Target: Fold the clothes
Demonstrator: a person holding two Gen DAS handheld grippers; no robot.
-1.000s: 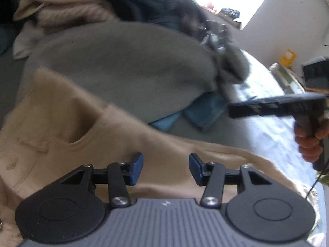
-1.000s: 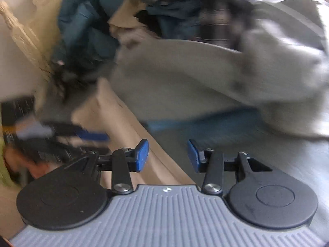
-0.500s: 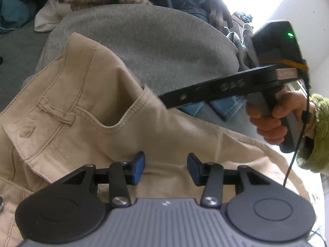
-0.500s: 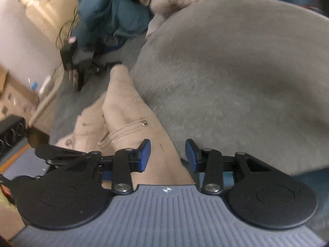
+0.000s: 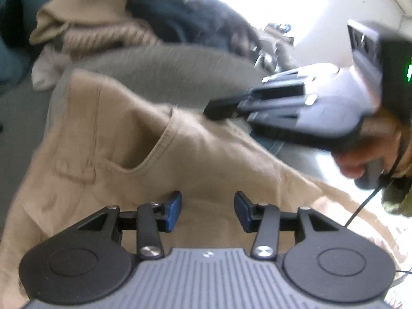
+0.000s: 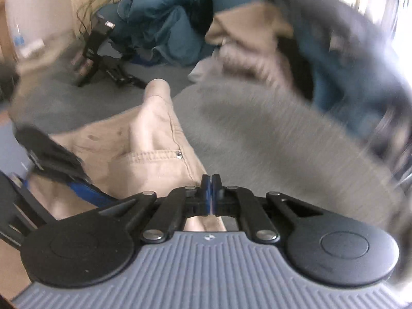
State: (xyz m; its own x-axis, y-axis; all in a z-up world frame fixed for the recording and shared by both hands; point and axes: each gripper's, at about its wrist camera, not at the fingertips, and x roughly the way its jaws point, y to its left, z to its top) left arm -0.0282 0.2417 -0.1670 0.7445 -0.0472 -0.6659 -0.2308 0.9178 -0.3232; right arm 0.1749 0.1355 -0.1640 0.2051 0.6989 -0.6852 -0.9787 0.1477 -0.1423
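Observation:
Tan trousers (image 5: 159,159) lie spread over a grey garment (image 5: 159,69); their waistband, pocket opening and belt loop show in the left wrist view. My left gripper (image 5: 208,211) is open just above the trouser cloth, holding nothing. My right gripper (image 6: 211,193) is shut, its pads pressed together at the side seam of the tan trousers (image 6: 154,144) by the riveted pocket; whether cloth is pinched between them is not clear. It also shows in the left wrist view (image 5: 219,108), its tip touching the trousers' edge.
A heap of clothes lies behind: a knitted beige sweater (image 5: 103,36), dark and blue garments (image 6: 334,51), a teal duvet (image 6: 167,25). A black stand with cables (image 6: 100,59) sits on the grey floor to the far left. A white wall (image 5: 334,13) is at the right.
My right gripper has shut; it was open half a second ago. It has moved lower onto the trousers' side seam. The left gripper stays open over the trousers.

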